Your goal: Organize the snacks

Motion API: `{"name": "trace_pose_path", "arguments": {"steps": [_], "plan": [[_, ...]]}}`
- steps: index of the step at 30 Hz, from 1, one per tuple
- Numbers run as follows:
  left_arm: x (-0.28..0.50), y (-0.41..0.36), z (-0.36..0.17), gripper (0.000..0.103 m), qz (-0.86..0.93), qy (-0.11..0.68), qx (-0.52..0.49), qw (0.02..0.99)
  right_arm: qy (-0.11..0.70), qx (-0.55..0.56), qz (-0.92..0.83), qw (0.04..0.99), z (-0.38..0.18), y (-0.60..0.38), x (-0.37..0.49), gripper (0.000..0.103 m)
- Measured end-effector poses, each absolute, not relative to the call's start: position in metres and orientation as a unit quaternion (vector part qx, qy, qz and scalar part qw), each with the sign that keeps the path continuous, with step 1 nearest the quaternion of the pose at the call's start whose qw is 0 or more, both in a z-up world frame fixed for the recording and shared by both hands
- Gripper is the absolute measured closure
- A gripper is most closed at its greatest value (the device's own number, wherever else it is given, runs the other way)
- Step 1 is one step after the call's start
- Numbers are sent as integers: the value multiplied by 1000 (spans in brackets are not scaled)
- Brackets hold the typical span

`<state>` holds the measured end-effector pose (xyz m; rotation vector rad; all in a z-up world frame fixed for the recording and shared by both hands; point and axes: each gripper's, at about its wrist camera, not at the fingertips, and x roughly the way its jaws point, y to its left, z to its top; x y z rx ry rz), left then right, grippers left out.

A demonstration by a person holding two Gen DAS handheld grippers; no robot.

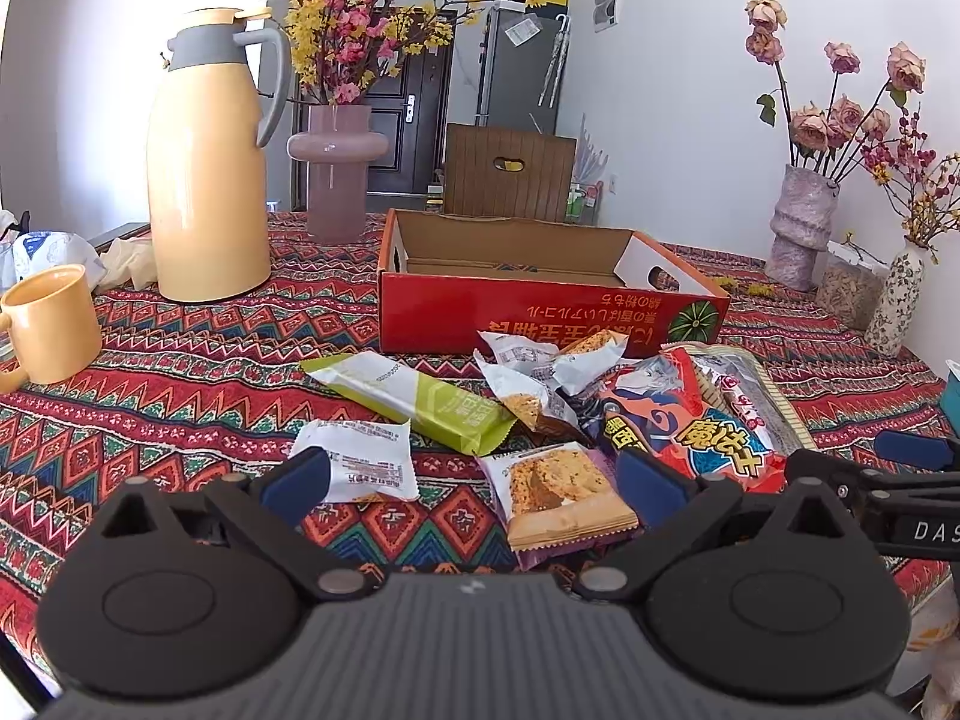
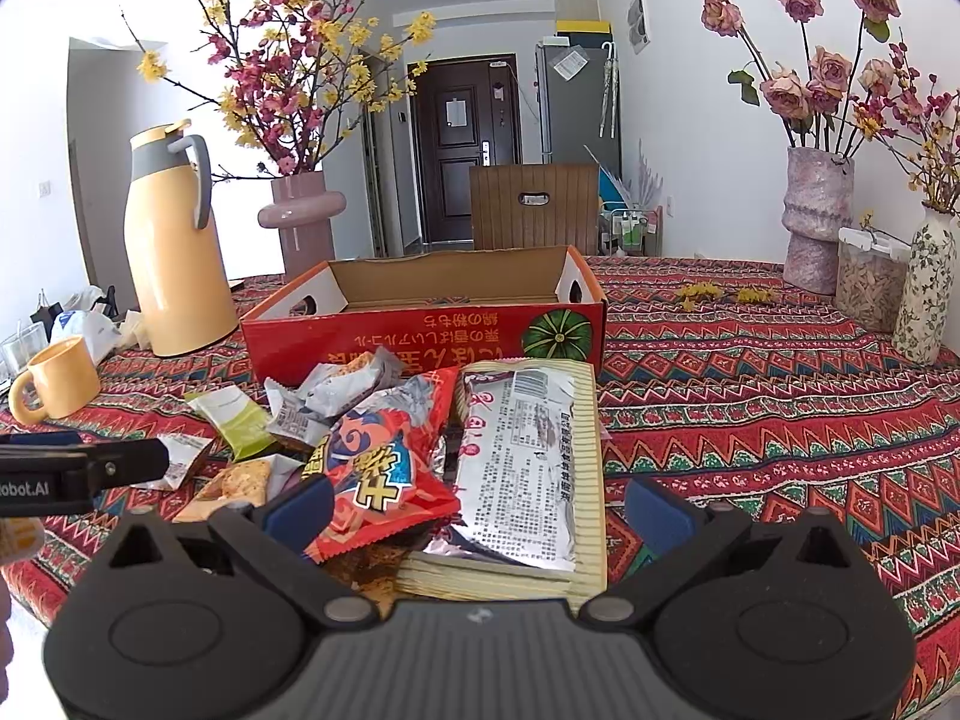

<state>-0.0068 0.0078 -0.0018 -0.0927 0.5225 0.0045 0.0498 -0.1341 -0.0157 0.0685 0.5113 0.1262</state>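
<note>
A pile of wrapped snacks lies on the patterned tablecloth in front of an open red cardboard box (image 1: 540, 315) (image 2: 420, 336), whose inside looks bare. The pile holds a green bar (image 1: 420, 399), a white packet (image 1: 360, 459), a cracker packet (image 1: 561, 489), a red chip bag (image 1: 690, 420) (image 2: 384, 450) and a flat silver-and-cream pack (image 2: 528, 468). My left gripper (image 1: 474, 480) is open, low over the cracker packet and holding nothing. My right gripper (image 2: 480, 510) is open over the chip bag and the silver pack. Each gripper's side shows in the other's view.
A yellow thermos jug (image 1: 207, 180) and a yellow mug (image 1: 51, 324) stand at the left. A pink vase of blossoms (image 1: 336, 174) stands behind the box. At the right are a rough vase of dried roses (image 2: 819, 216), a clear jar (image 2: 870, 276) and a floral vase (image 2: 927, 294).
</note>
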Motion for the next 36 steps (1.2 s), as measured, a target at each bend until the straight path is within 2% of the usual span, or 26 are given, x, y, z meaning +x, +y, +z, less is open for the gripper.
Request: {"name": "trace_pose_path", "arguments": {"steps": [29,36], "plan": [[18,22,-2,0,17,267,-56,962,263,37,46,963,-13,-146,76,0],[28,28,-7,0,25,276,-57,959,281,41,41,958,-21,-153,94,8]]}}
